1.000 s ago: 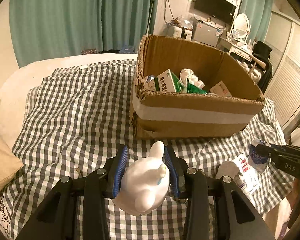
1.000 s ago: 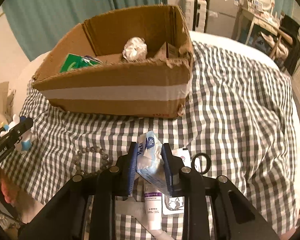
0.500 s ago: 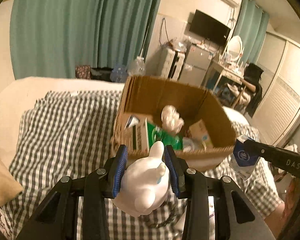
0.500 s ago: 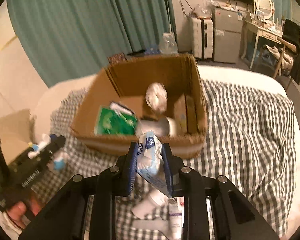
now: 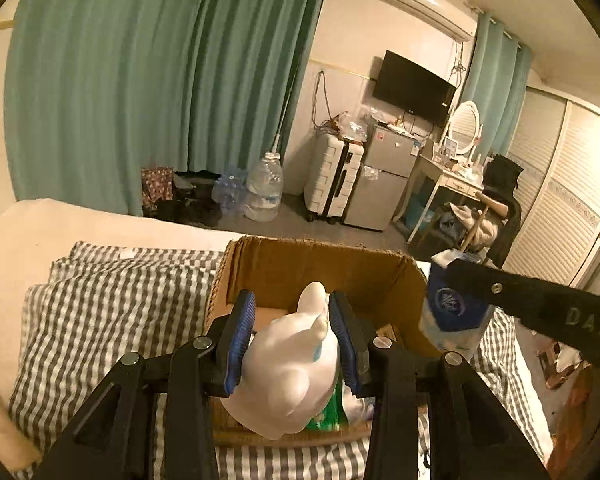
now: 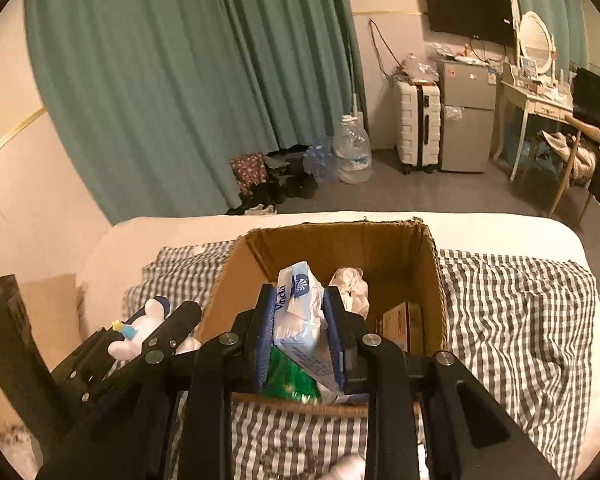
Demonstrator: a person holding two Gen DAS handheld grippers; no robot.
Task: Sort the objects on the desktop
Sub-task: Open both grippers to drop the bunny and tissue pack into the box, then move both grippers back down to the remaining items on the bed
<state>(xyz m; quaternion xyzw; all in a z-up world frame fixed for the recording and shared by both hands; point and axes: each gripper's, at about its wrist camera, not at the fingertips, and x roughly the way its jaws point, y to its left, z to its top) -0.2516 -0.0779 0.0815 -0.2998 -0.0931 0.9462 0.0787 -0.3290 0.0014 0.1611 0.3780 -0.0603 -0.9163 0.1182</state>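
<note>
Left gripper (image 5: pixel 291 312) pinching white toy (image 5: pixel 288 364); right gripper (image 6: pixel 296 312) pinching tissue pack (image 6: pixel 304 320). Both held over open cardboard box (image 6: pixel 400 240) just ahead, on checked cloth (image 6: pixel 512 304).

Background: teal curtains (image 6: pixel 188 80) across back wall. Wall-mounted TV (image 6: pixel 468 12), air conditioner (image 5: pixel 428 4) above it near ceiling. White suitcase (image 6: pixel 418 128) upright, touching grey mini fridge (image 6: pixel 468 120) on its right. Large clear water jug (image 6: pixel 354 152) on floor near curtain. Dressing table (image 6: pixel 540 100) with oval mirror (image 6: pixel 536 40). Bed covered with grey checked cloth (image 6: pixel 512 320). Louvred wardrobe doors (image 5: pixel 560 200) at right.
</note>
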